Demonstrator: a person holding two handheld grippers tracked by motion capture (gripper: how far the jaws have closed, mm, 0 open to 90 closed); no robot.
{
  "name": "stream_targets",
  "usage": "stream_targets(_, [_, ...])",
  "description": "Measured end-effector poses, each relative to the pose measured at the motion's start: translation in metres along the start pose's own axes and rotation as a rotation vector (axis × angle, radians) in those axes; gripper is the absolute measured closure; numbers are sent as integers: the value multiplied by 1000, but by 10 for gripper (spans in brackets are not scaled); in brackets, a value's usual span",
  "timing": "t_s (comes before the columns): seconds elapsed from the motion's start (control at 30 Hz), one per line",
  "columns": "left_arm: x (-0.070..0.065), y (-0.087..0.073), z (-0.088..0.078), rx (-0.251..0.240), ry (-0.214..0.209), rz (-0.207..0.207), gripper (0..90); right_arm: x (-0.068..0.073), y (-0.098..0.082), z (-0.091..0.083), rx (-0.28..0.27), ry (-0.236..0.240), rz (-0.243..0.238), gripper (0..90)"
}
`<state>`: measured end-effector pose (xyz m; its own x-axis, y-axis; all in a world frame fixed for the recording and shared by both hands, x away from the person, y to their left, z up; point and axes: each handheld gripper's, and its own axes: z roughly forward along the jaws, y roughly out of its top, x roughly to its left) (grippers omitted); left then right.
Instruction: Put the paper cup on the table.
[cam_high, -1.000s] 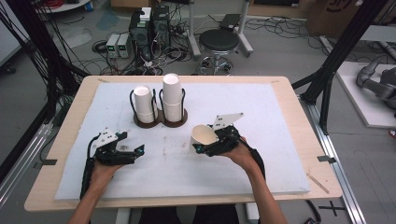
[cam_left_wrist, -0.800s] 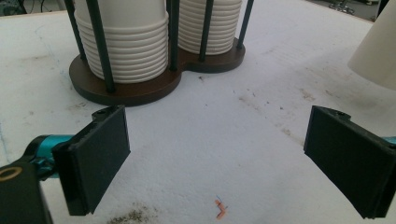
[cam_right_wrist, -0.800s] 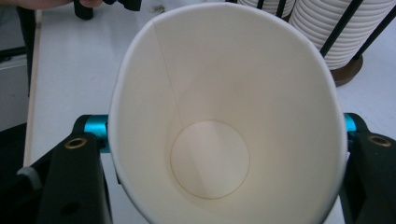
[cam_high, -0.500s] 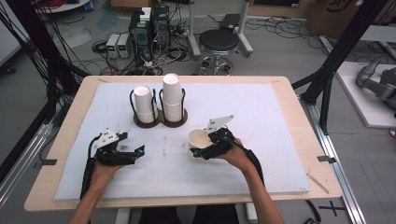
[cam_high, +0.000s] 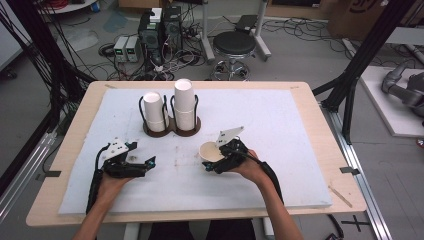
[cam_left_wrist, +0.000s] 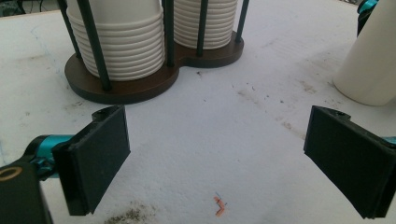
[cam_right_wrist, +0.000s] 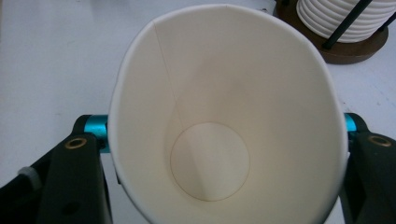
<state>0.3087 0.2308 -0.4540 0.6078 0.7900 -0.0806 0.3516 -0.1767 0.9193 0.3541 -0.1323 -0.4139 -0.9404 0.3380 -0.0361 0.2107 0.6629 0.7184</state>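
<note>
A white paper cup (cam_high: 210, 151) is squeezed between the jaws of my right gripper (cam_high: 220, 159) just above the white mat. The cup is tilted and its mouth is pressed into an oval. The right gripper view looks straight into the empty cup (cam_right_wrist: 224, 116), with a black jaw on each side of it. My left gripper (cam_high: 148, 163) rests low on the mat at the front left. Its pads (cam_left_wrist: 100, 154) stand wide apart with only bare mat between them. The held cup (cam_left_wrist: 371, 60) stands off to the right in the left gripper view.
A brown double cup holder (cam_high: 171, 131) with dark wire posts stands at the mat's middle back and holds two stacks of white cups (cam_high: 183, 102). The holder (cam_left_wrist: 140, 86) is just ahead of the left jaws. A small orange scrap (cam_left_wrist: 219, 206) lies on the white mat (cam_high: 280, 135).
My right gripper has drifted slightly left and nearer with the cup in it. The left gripper has stayed put.
</note>
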Motion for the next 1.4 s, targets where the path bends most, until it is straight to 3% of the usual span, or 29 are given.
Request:
stream_targets(0.4, [-1,0,0,5,1,12,70,-1,-2,3,-11,19,-7,206])
stream_targets(0.5, [-2,0,0,4,0,13,70,-1,-2,4,-1,20,-5,202])
stream_targets(1.07, [-2,0,0,3,-1,11,88,-4,-17,-10,-60,41,28,193])
stream_targets(1.4, [-2,0,0,6,1,16,88,-4,-27,-15,-48,32,43,193])
